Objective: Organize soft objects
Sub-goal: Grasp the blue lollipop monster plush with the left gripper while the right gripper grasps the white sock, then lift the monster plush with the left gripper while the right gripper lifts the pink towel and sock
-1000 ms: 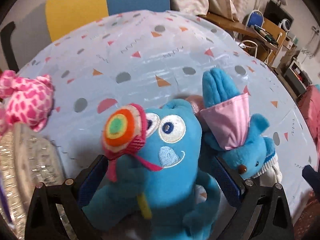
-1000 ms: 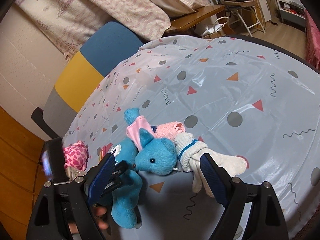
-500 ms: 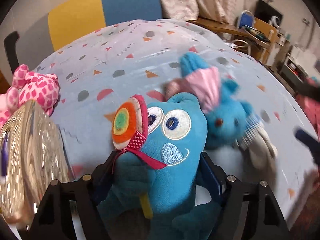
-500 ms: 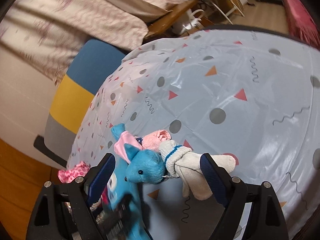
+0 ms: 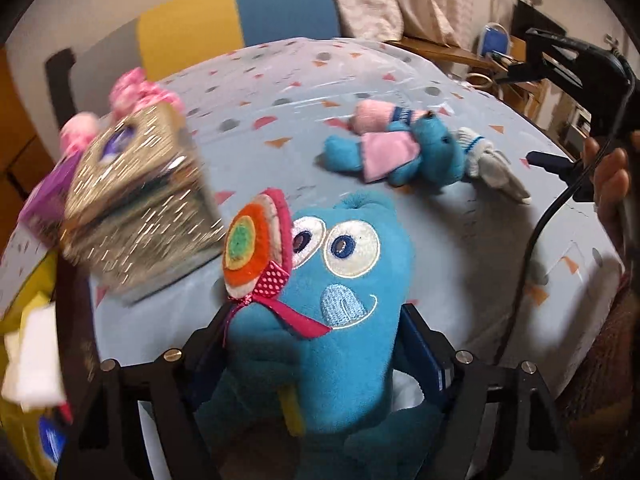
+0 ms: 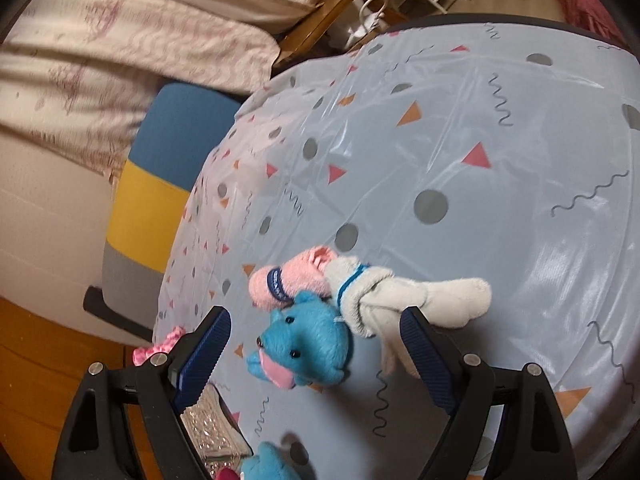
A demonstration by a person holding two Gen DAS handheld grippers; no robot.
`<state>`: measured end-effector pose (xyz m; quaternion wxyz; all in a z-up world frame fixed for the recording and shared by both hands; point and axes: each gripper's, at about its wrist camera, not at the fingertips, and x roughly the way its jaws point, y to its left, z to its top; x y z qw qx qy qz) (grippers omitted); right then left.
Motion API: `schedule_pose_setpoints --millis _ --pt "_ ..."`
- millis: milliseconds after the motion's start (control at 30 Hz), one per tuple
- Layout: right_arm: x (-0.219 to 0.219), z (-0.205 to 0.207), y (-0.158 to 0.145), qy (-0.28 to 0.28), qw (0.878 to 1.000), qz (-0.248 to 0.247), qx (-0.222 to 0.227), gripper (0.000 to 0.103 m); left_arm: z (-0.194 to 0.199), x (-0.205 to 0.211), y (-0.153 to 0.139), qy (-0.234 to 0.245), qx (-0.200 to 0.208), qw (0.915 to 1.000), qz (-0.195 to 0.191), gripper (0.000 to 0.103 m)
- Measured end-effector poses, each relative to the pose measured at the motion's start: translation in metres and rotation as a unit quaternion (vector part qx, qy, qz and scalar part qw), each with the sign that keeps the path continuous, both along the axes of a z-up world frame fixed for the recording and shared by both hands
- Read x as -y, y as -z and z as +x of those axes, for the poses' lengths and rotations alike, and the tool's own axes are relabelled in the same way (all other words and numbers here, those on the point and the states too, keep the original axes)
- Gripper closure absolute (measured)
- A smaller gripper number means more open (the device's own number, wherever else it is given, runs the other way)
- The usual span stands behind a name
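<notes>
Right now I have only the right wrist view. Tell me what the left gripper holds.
Observer: The left gripper is shut on a blue monster, clamped at its body, head up.
Operator: Describe what the monster carries.
Observer: A felt lollipop with a pink bow, against its face.
Operator: Say what lies left of it.
Observer: A glittery box, blurred, with a pink plush behind it.
</notes>
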<state>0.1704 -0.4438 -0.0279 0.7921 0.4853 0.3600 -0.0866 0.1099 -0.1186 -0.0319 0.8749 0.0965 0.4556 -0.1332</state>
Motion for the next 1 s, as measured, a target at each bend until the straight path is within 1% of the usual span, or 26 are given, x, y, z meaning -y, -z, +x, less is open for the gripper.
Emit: schedule_pose_setpoints --millis 100,200,267,333,467,567,633,733,800,867,933,967,1000 --pt "-0.003 0.001 0.0 -0.004 1.0 -0.009 -0.006 0.015 -0.006 -0.009 0.006 -0.005 0.018 0.9998 -0.001 0.017" --pt "-0.004 0.0 0.001 0.001 1.0 -0.02 -0.013 0.016 -0.003 -0.007 0.016 0.002 0.031 0.9995 0.001 0.013" --pt "-0.003 0.001 0.003 0.003 0.999 -0.025 -0.022 0.017 -0.002 -0.006 0.02 0.01 0.04 0.9991 0.008 0.013" --pt "-0.003 0.002 0.005 0.004 0.999 -0.029 -0.032 0.023 -0.004 -0.008 0.019 0.012 0.044 0.9989 0.005 0.013" --pt "-0.003 0.009 0.01 0.0 0.997 -0.047 -0.055 0.023 -0.003 -0.012 0.019 0.015 0.043 0.9989 -0.01 0.013" --pt "-0.007 0.018 0.011 -0.009 0.994 -0.074 -0.074 0.023 -0.004 -0.012 0.019 0.015 0.046 0.9987 -0.015 0.013" --pt "-0.011 0.025 0.012 -0.014 0.991 -0.101 -0.089 0.023 -0.004 -0.014 0.019 0.016 0.046 0.9986 -0.021 0.013" --pt "-0.021 0.037 0.014 -0.035 0.981 -0.151 -0.115 0.023 -0.005 -0.016 0.019 0.014 0.045 0.9984 -0.031 0.013" --pt "-0.029 0.047 0.016 -0.049 0.97 -0.196 -0.134 0.023 -0.006 -0.018 0.019 0.016 0.047 0.9982 -0.035 0.013" --pt "-0.032 0.053 0.019 -0.058 0.962 -0.222 -0.149 0.023 -0.007 -0.019 0.019 0.017 0.047 0.998 -0.039 0.013" --pt "-0.033 0.06 0.026 -0.067 0.955 -0.237 -0.166 0.023 -0.007 -0.021 0.018 0.016 0.044 0.9979 -0.045 0.013" --pt "-0.034 0.065 0.033 -0.08 0.953 -0.235 -0.175 0.023 -0.006 -0.021 0.018 0.017 0.042 0.9979 -0.047 0.013" --pt "-0.035 0.069 0.039 -0.088 0.95 -0.236 -0.186 0.026 -0.005 -0.022 0.018 0.017 0.04 0.9978 -0.05 0.013"
